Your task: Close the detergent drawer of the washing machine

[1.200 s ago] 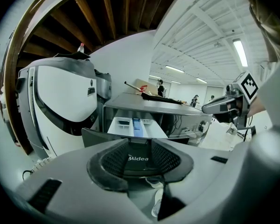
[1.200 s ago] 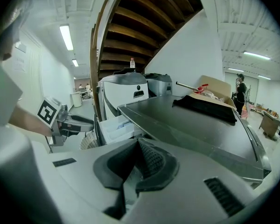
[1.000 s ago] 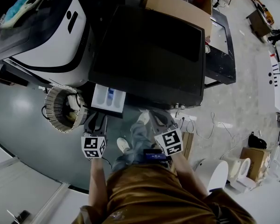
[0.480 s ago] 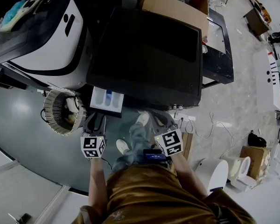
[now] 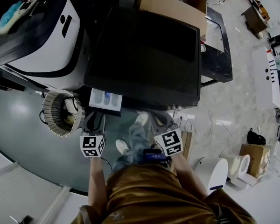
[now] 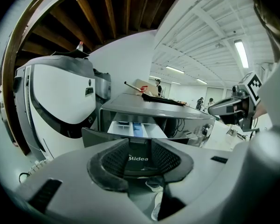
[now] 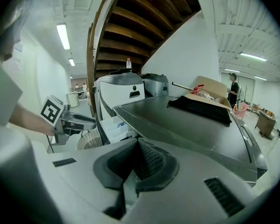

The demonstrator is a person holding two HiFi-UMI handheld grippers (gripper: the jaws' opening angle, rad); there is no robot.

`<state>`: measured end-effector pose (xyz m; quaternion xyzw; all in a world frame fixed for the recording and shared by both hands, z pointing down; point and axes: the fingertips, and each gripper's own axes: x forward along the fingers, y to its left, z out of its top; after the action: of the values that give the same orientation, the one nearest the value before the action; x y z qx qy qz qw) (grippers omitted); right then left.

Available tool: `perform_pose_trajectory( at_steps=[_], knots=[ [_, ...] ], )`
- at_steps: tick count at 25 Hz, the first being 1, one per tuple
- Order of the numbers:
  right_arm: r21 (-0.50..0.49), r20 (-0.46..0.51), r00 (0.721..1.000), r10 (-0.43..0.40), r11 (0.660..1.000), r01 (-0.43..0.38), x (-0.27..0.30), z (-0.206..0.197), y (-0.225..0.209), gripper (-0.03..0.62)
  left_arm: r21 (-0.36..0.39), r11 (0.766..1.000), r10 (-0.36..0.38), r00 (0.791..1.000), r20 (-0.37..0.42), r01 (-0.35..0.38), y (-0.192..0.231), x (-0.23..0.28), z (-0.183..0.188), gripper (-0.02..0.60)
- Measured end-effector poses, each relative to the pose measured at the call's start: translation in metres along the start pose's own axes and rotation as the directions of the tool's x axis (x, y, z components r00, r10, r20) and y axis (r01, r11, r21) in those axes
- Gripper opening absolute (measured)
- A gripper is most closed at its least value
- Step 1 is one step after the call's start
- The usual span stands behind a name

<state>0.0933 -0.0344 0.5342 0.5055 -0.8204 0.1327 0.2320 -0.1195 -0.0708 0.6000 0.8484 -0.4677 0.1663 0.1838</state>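
The detergent drawer (image 6: 133, 127) front is partly hidden behind the left claw (image 6: 140, 160).

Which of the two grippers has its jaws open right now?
The left gripper, the one facing the pulled-out detergent drawer: its jaws stand apart with nothing gripped. The right gripper differs in that its jaws are pressed together.

My left gripper (image 5: 94, 124), jaws apart, has an open, straight path to the front of the pulled-out detergent drawer (image 5: 106, 100) just ahead. A round ribbed basket (image 5: 58, 112) crowds the drawer's left side. My legs (image 5: 136, 136) stand to its right.
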Motion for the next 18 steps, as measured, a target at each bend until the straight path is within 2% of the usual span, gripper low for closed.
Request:
perform_pose_trajectory(
  at_steps=[18],
  knots=[
    [0.006,-0.014,1.000,0.004,1.000,-0.004,0.0060,0.0009,-0.0055,0.012,-0.008,1.000,-0.010,1.000,0.013,0.010,0.0018,0.0107,0.0068,0.156]
  ],
)
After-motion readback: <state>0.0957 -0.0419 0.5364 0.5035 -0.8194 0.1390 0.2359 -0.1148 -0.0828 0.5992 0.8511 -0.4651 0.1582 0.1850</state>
